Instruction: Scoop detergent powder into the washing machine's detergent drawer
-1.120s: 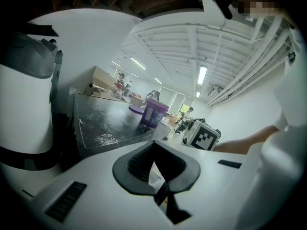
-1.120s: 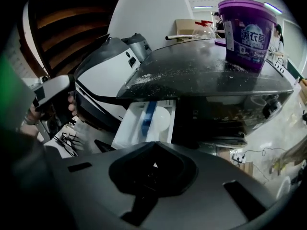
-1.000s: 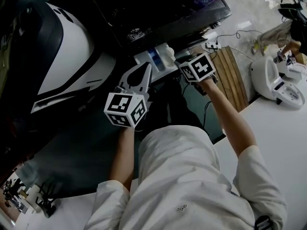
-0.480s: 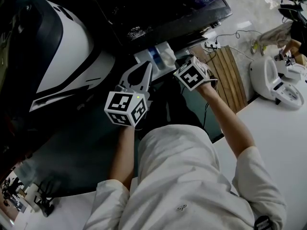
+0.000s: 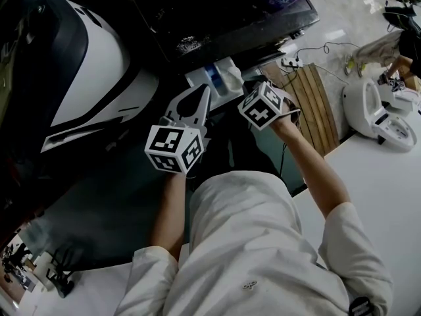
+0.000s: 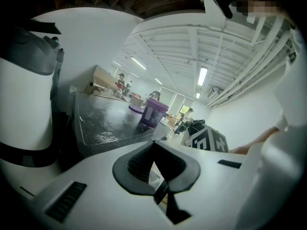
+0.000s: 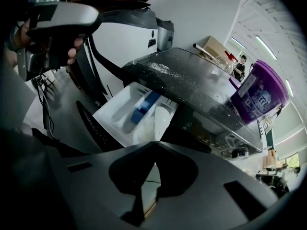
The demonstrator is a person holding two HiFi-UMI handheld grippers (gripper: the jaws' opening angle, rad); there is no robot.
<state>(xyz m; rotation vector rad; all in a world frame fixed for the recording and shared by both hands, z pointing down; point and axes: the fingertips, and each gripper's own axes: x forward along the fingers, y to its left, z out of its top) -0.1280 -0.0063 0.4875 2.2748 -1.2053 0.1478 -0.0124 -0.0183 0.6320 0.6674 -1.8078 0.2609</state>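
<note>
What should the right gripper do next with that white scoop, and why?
Probably tip the white scoop sideways. The right gripper is shut on its handle, and its bowl hangs over the open detergent drawer, beside the blue insert. Turning it should drop powder in, though I can't see how much it holds.
</note>
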